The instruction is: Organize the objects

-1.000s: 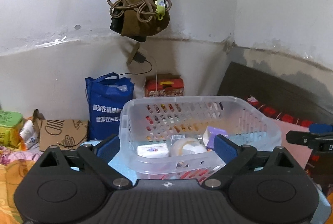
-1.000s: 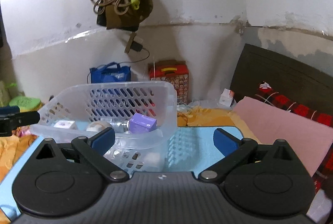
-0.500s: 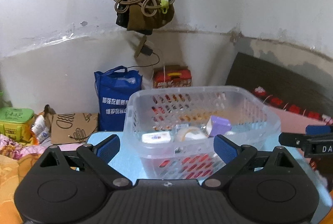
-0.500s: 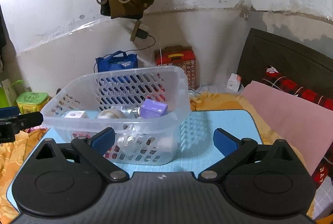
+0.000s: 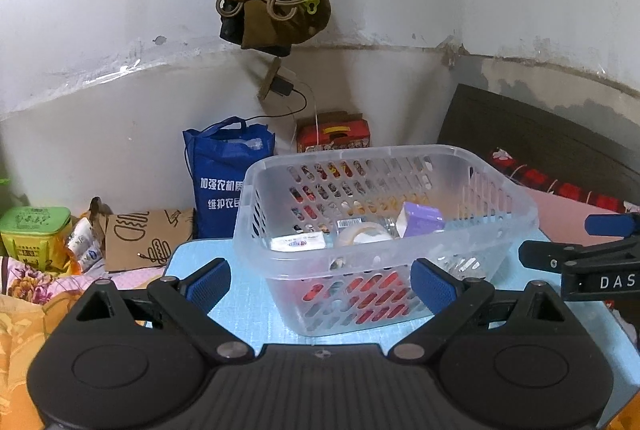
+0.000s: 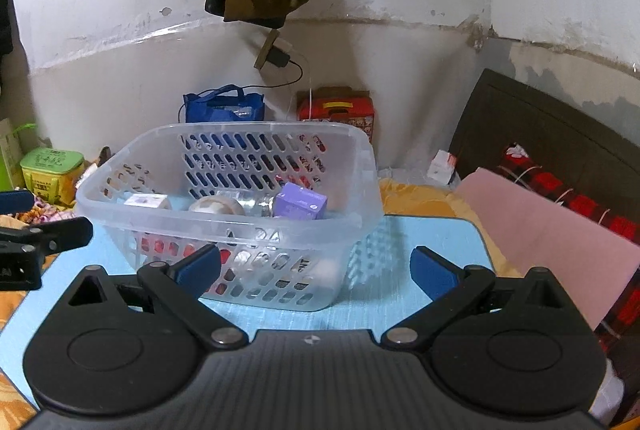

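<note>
Holding both grippers, left [image 5: 320,280] and right [image 6: 315,268], spread and empty before the basket [image 6: 362,166] mid-table [image 6: 424,230]; sorting looks finished, so next I'd back away.

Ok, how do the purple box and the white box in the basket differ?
The purple box is solid lilac and sits tilted toward the right of the basket; the white box is pale with small print and lies flatter at the left. The purple box looks chunkier, the white box slimmer. A tape roll sits between them. Both are small cartons resting inside, ungripped.
</note>
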The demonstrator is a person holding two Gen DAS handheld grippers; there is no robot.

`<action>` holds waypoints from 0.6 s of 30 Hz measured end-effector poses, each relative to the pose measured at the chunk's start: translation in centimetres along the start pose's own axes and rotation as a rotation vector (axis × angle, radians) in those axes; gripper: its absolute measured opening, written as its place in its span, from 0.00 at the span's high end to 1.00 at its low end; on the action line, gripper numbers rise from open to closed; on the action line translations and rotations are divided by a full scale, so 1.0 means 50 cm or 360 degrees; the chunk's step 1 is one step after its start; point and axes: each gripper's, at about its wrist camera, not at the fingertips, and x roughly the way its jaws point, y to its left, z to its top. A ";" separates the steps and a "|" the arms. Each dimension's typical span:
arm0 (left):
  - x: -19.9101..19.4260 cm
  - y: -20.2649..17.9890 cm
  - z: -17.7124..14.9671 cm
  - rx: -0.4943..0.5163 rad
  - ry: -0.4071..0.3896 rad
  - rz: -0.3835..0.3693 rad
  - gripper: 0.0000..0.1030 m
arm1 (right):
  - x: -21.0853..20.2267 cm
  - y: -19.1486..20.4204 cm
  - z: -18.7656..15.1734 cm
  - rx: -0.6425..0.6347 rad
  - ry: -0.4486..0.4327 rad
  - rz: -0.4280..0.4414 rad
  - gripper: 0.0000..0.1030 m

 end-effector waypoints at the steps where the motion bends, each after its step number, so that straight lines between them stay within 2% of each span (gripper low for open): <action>1: 0.000 -0.002 0.000 0.0002 0.0002 0.0000 0.05 | 0.000 -0.003 -0.001 0.0020 0.0006 0.0023 0.00; 6: 0.009 0.001 -0.001 -0.0056 0.0035 -0.0037 0.05 | 0.009 -0.001 -0.005 0.0035 0.0034 0.0033 0.00; 10: 0.013 -0.003 -0.001 -0.0025 0.0035 0.0014 0.05 | 0.008 0.001 -0.009 0.0043 0.0038 0.0052 0.00; 18: 0.016 -0.011 0.012 0.0008 0.0022 0.0026 0.05 | 0.002 0.000 -0.002 0.0038 0.0010 0.0011 0.00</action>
